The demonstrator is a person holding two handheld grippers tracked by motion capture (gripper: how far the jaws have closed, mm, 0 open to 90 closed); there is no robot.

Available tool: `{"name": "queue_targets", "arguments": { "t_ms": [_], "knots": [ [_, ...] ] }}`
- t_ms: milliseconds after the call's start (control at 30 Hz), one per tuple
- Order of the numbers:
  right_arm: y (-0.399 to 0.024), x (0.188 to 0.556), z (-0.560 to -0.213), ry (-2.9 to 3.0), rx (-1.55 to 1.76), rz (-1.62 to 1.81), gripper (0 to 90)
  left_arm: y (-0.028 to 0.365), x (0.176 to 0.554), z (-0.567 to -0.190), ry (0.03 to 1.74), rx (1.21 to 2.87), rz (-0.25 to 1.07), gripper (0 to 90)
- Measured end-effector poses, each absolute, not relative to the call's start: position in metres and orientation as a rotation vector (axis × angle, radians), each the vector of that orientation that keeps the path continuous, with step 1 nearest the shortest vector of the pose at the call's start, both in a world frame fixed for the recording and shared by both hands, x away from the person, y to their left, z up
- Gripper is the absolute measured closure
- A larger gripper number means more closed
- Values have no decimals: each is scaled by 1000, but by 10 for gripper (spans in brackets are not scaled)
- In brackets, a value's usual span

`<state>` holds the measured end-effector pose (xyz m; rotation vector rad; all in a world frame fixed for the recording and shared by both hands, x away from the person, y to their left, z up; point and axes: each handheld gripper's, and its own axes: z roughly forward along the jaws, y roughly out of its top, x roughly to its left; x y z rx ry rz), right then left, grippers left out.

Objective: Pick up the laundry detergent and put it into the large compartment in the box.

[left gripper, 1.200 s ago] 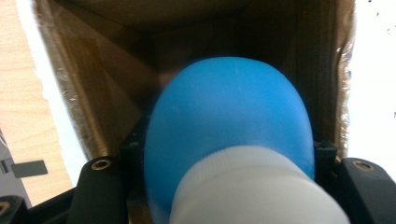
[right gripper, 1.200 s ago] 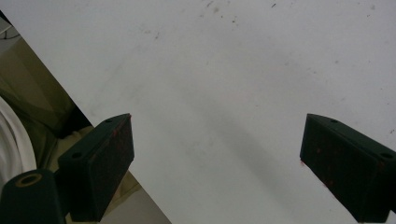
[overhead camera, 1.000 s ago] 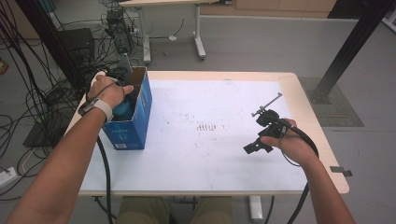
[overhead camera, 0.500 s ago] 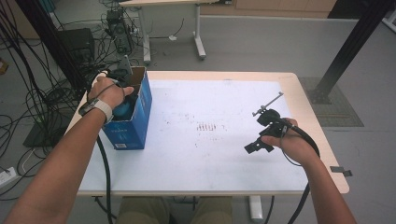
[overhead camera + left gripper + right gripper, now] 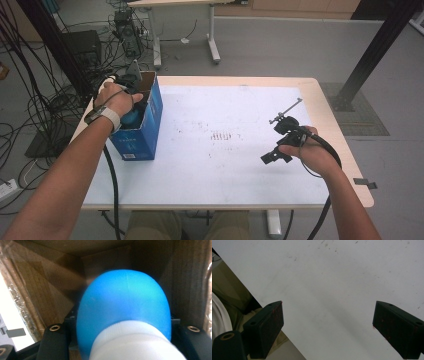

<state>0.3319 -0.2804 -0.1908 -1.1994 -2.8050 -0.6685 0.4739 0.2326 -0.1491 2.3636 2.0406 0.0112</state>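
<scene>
Blue bulb [image 5: 125, 307] with a white neck, gripped inside the cardboard box [image 5: 150, 125]

Left gripper [image 5: 131, 100] reaches down into the box, jaws clamped either side of the bulb, its long axis running away from the camera; right gripper [image 5: 327, 327] hovers wide open and empty, well apart over the white table [image 5: 225, 160]; any lift falls to the left hand.

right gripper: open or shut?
Open. In the right gripper view the right gripper has its jaws wide apart, with only bare white table between them.
</scene>
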Motion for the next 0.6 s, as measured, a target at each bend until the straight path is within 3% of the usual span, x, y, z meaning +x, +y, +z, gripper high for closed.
{"name": "queue_targets", "arguments": {
  "t_ms": [600],
  "knots": [
    [-284,331,-193,-2798,-1212,-675,97,232,473,-149,2042,2363,14,384]
  ]
}}
